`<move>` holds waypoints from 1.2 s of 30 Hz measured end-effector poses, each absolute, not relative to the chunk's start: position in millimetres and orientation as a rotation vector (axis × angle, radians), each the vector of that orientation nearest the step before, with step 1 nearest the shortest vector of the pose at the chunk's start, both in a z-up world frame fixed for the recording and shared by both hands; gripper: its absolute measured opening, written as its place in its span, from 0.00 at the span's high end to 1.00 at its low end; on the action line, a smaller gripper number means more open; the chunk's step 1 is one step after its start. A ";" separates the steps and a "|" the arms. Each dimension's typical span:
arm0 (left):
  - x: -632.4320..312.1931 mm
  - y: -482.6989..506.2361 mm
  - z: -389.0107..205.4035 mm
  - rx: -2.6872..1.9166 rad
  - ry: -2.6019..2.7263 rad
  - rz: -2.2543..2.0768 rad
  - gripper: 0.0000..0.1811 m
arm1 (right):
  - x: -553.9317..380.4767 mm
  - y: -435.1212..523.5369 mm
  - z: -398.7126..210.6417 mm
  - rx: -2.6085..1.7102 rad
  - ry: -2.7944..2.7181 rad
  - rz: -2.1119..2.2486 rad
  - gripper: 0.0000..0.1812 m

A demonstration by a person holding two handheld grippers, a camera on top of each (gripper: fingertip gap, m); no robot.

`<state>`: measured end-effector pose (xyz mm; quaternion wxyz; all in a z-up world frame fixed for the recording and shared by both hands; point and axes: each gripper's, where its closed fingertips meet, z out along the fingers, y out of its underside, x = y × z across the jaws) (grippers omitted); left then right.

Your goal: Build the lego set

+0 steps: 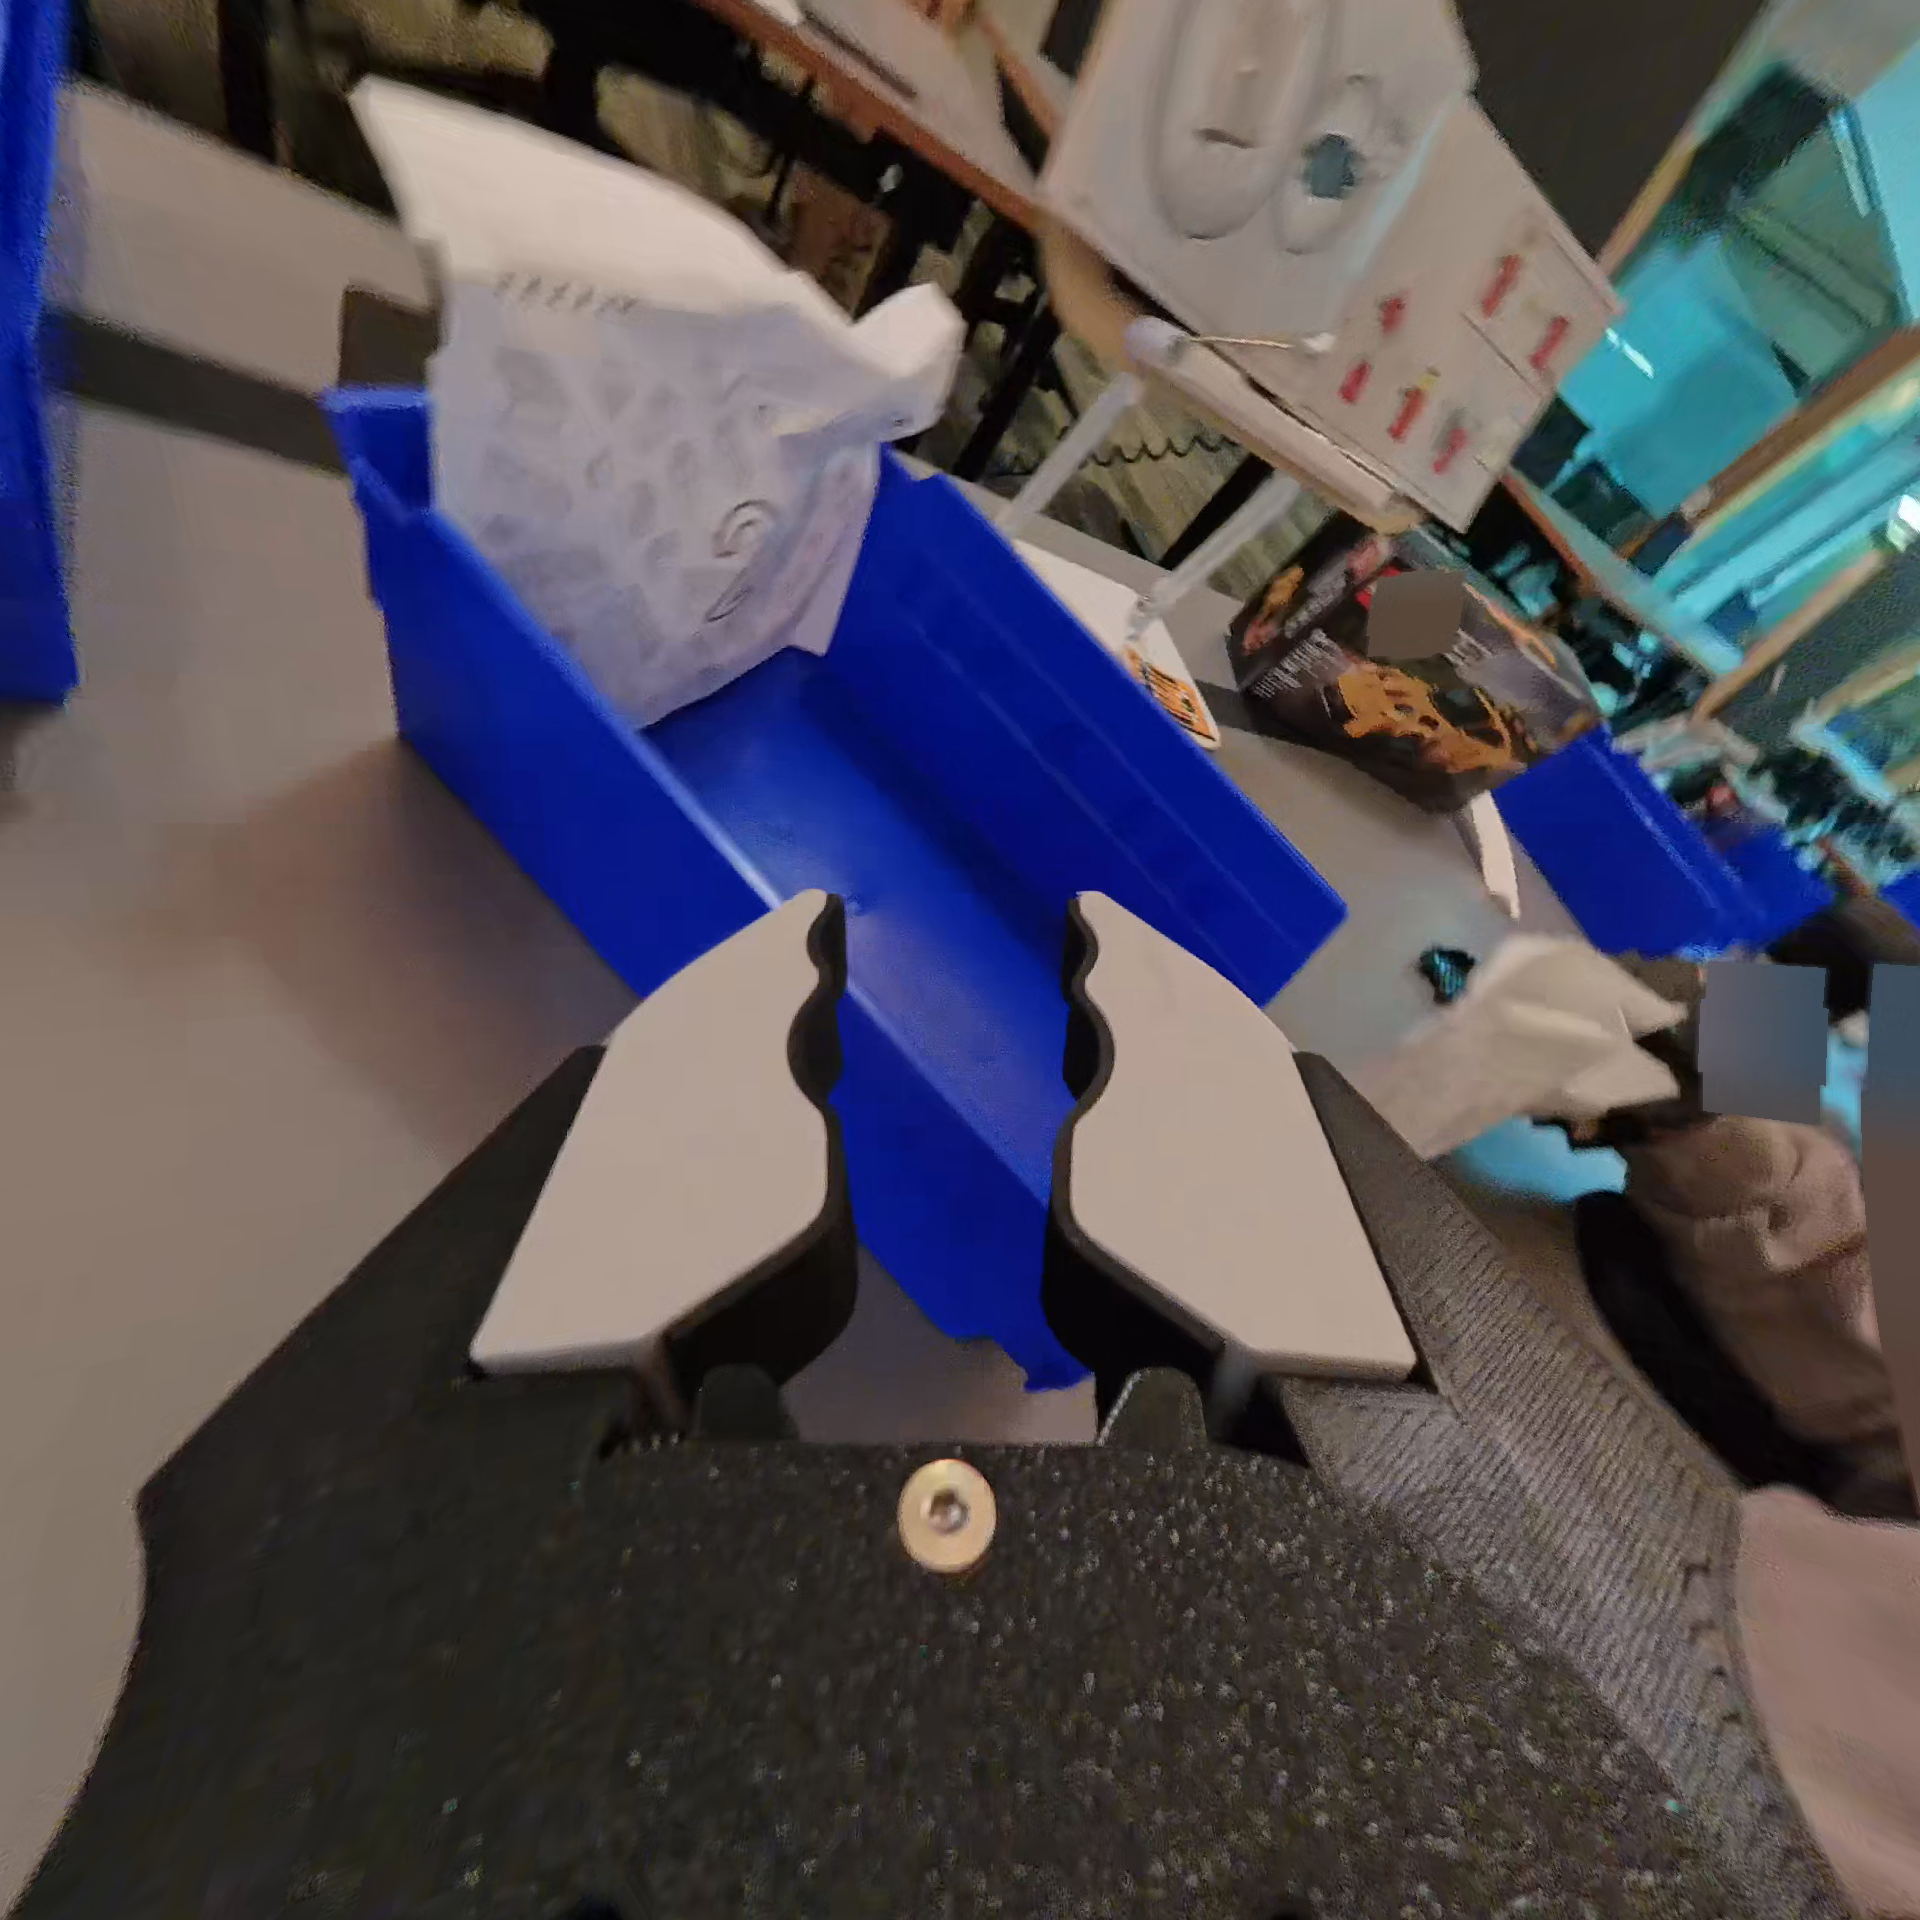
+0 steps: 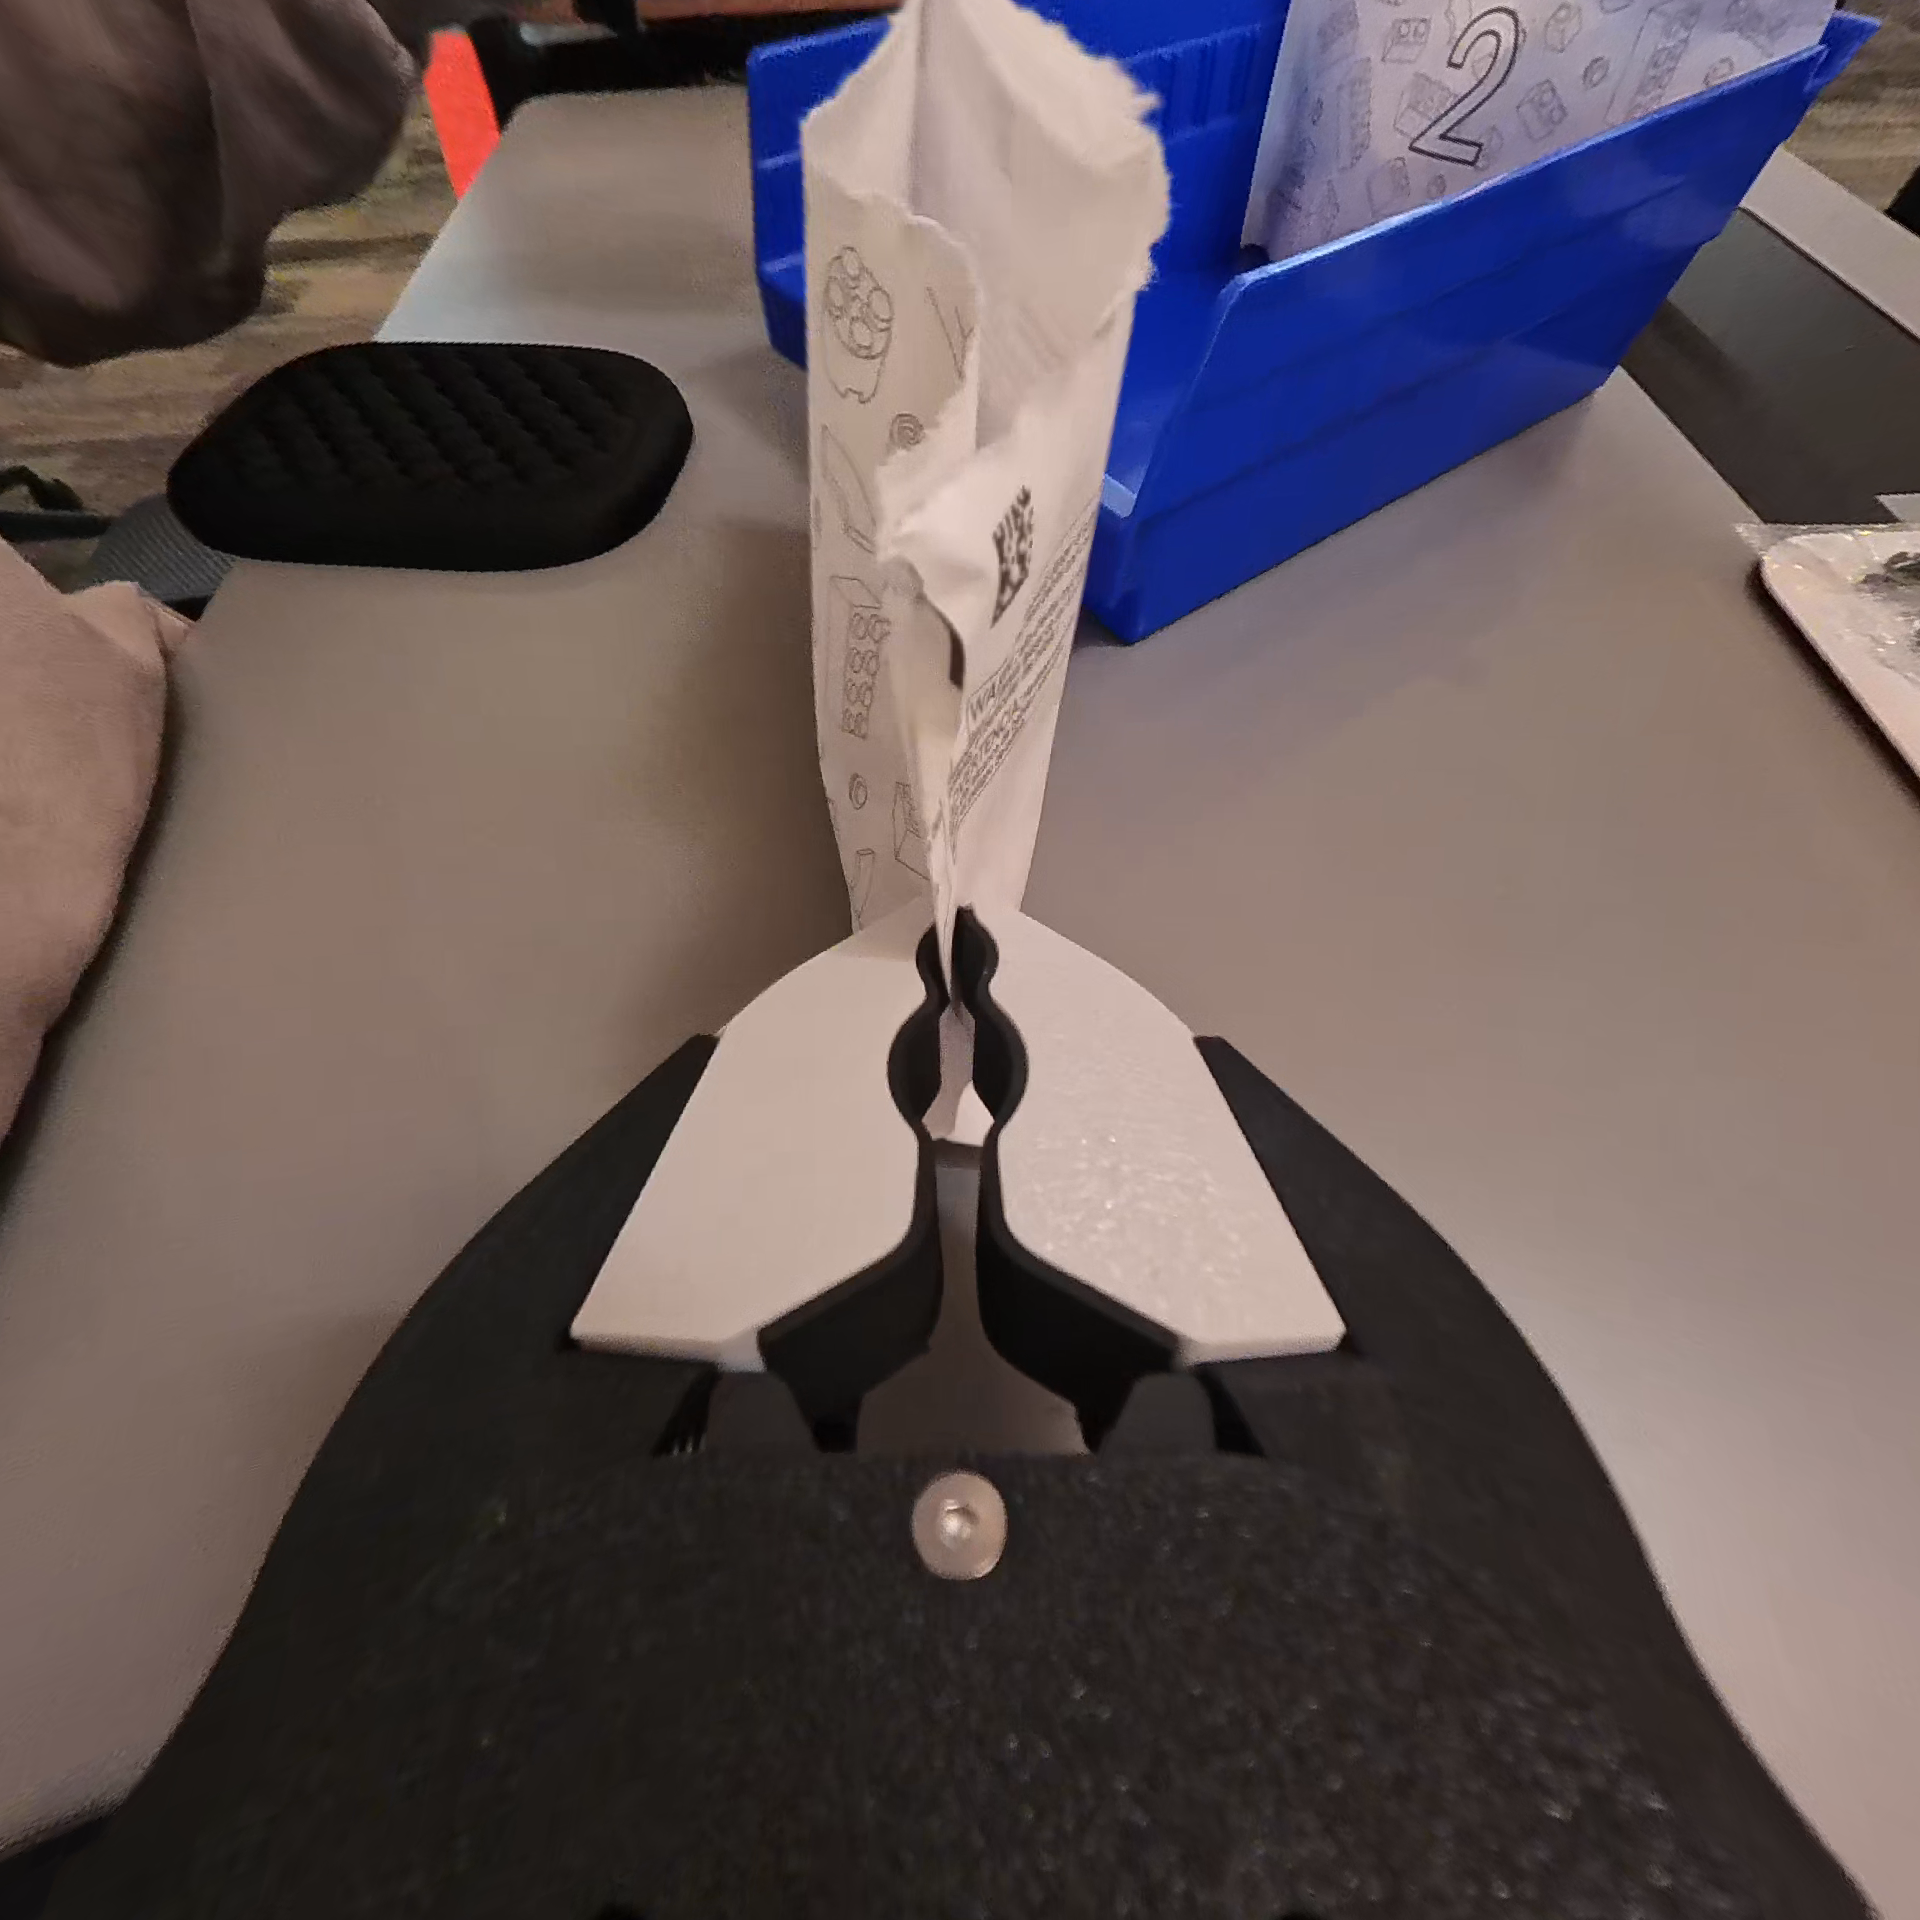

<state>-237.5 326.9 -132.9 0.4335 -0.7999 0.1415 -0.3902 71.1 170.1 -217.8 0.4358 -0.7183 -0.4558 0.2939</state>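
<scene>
My right gripper (image 2: 954, 961) is shut on a torn white paper bag (image 2: 966, 468) printed with brick drawings; the bag stands up from the pads above the grey table (image 2: 1403, 883). The same bag shows at the right of the left wrist view (image 1: 1538, 1039). My left gripper (image 1: 951, 914) is open and empty, hovering over the near end of a blue bin (image 1: 894, 831). A second white paper bag with a printed number (image 1: 644, 488) stands in the far end of that bin, also in the right wrist view (image 2: 1455, 114). The blue bin shows there too (image 2: 1403, 416).
A black textured pad (image 2: 426, 457) lies at the table's left. A dark set box with a yellow vehicle picture (image 1: 1413, 675) lies beyond the bin. More blue bins stand at the left edge (image 1: 31, 364) and far right (image 1: 1621, 862). A pale tray corner (image 2: 1849, 623) is at right. The gap from one gripper's tips to the other's is roughly 35 cm.
</scene>
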 end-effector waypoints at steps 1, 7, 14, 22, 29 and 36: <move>-232.3 315.9 -125.5 -1.962 0.422 -0.952 0.78 | 70.2 169.0 -217.2 -1.782 -1.133 0.749 1.00; -168.4 228.0 -128.4 -1.876 0.927 -0.893 0.77 | 64.4 162.6 -210.6 -1.666 -1.200 0.679 1.00; -128.5 184.3 -197.9 -1.874 1.236 -0.742 0.75 | 64.6 134.4 -202.5 -1.574 -1.283 0.747 1.00; -85.4 179.1 -216.4 -1.746 1.346 -0.755 0.73 | 70.1 113.8 -201.8 -1.547 -1.343 0.867 1.00; -56.7 171.6 -216.2 -1.633 1.433 -0.775 1.00 | 71.1 125.0 -210.4 -1.573 -1.346 0.817 1.00; -98.4 191.3 -164.5 -1.642 1.302 -0.735 0.91 | 95.1 133.5 -216.9 -1.629 -1.369 0.687 1.00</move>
